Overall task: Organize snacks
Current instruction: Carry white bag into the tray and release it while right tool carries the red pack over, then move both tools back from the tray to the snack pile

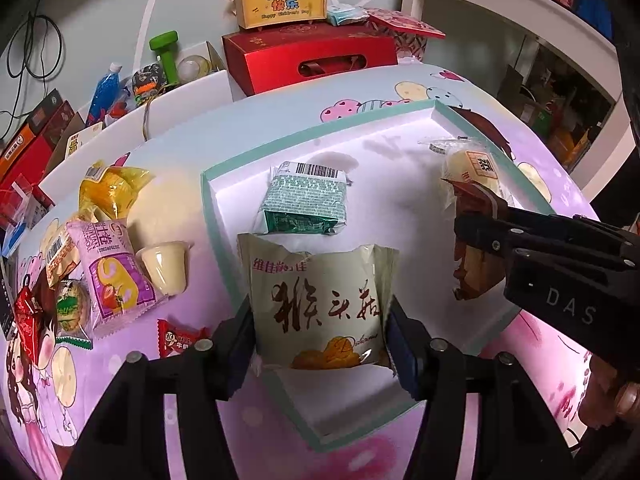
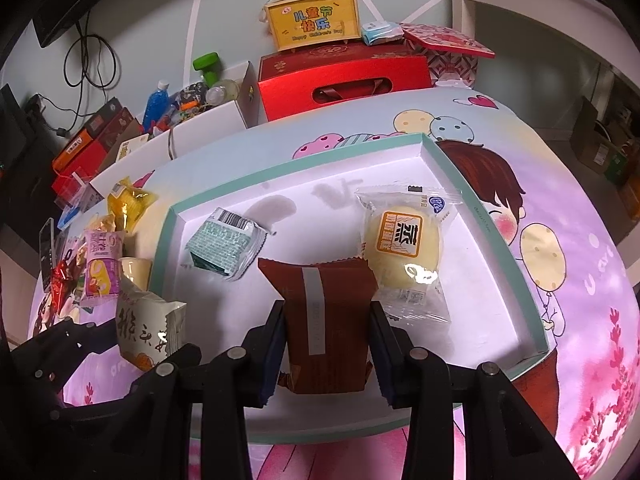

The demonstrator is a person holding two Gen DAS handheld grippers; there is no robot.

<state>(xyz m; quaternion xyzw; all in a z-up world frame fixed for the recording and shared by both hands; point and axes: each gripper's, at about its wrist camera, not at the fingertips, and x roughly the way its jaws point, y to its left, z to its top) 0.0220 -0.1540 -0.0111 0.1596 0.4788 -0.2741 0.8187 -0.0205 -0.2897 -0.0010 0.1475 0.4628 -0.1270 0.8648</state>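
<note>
A white tray with a teal rim (image 1: 208, 216) (image 2: 496, 232) lies on the cartoon-print tablecloth. In it are a green packet (image 1: 304, 200) (image 2: 224, 248) and a clear-wrapped round yellow cake (image 1: 472, 164) (image 2: 404, 248). My left gripper (image 1: 319, 312) stands over the tray's near-left part. A cream packet with brown characters (image 1: 320, 304) (image 2: 148, 328) stands between its fingers, unsqueezed, so the jaws look open around it. My right gripper (image 2: 327, 312) (image 1: 460, 204) is shut on a brown packet (image 2: 328, 320) (image 1: 476, 272) above the tray, just in front of the cake.
Loose snacks lie left of the tray: a pink roll-cake packet (image 1: 112, 276), a jelly cup (image 1: 166, 264), a yellow bag (image 1: 108, 188) and a red candy (image 1: 176, 336). A red gift box (image 1: 312, 60) and a yellow one (image 1: 280, 0) stand behind. White shelving (image 1: 520, 12) rises at right.
</note>
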